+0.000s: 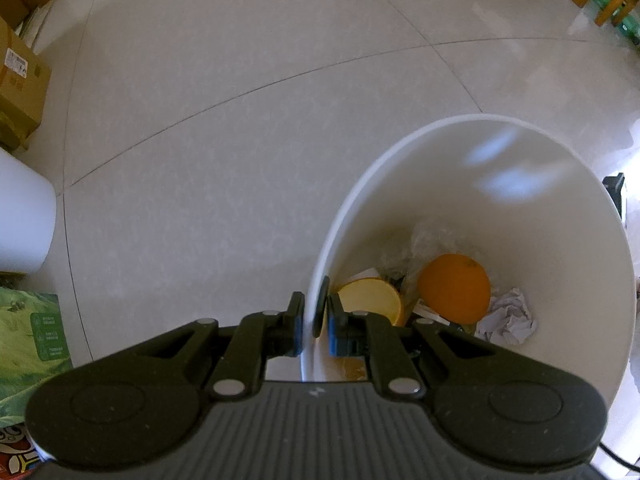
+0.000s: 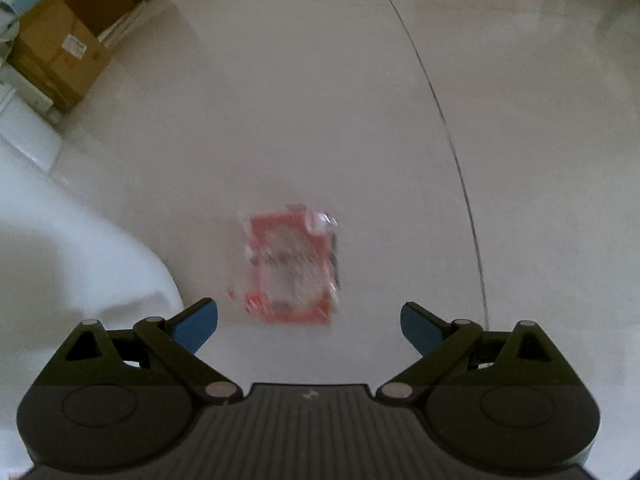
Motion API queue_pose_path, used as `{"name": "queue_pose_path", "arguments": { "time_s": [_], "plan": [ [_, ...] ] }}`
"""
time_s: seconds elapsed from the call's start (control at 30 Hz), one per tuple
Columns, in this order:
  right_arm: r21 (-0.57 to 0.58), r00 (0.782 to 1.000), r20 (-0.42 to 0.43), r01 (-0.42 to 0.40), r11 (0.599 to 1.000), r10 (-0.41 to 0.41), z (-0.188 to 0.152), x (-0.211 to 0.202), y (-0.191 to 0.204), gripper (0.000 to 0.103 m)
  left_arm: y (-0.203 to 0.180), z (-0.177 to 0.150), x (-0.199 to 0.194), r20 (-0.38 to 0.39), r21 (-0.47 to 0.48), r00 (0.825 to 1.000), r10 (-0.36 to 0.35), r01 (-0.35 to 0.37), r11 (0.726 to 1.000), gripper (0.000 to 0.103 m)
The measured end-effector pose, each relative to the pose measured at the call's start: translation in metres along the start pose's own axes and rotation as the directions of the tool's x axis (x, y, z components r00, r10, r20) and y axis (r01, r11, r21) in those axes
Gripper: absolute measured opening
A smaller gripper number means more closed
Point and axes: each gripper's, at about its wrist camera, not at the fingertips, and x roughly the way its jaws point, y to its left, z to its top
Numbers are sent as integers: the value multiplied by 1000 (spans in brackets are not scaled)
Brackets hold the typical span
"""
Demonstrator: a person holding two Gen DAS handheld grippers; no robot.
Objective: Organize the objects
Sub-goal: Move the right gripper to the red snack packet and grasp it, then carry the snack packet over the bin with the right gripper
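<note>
Left gripper [image 1: 316, 312] jaws clamped on white bin [image 1: 520, 200] rim; right gripper [image 2: 310, 324] jaws apart above red packet [image 2: 292, 272] on floor [image 2: 320, 120].

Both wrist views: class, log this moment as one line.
left tongs: shut on white bin rim | right tongs: open, empty, above red packet on floor | bin: holds orange, crumpled paper

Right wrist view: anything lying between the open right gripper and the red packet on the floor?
No. The right gripper has only bare pale floor tile before the red packet.
</note>
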Motion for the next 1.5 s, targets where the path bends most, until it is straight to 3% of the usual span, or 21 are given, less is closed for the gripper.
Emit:
{"name": "queue_pose_path", "arguments": {
  "time_s": [0.23, 0.4, 0.57, 0.77, 0.93, 1.0, 1.33, 1.5],
  "plan": [
    [-180, 990, 15, 140, 974, -139, 3, 32, 31, 100, -1, 1, 0, -2, -1, 1000, 0, 0, 1000, 9],
    [-169, 980, 16, 200, 965, -200, 1, 44, 28, 99, 0, 2, -1, -2, -3, 1000, -6, 6, 1000, 9],
    [-113, 981, 31, 195, 974, -193, 4, 36, 15, 99, 4, 3, 0, -5, -10, 1000, -12, 12, 1000, 9],
    [-172, 980, 54, 200, 965, -193, 15, 46, 30, 98, 3, 3, 0, -6, -7, 1000, -10, 10, 1000, 9],
    [-248, 971, 50, 240, 939, -235, 21, 58, 38, 70, 3, 3, 0, -6, -9, 1000, -13, 13, 1000, 9],
    [-243, 970, 46, 241, 940, -238, 24, 55, 38, 64, 3, 4, 0, -7, -9, 1000, -14, 14, 1000, 9],
    [-209, 967, 15, 253, 945, -256, 27, 33, 34, 61, 3, 3, 0, -4, -2, 1000, -11, 11, 1000, 9],
    [-221, 962, 9, 268, 938, -273, 25, -6, 31, 61, 5, 3, 0, -6, -10, 1000, -16, 16, 1000, 9]
  ]
}}
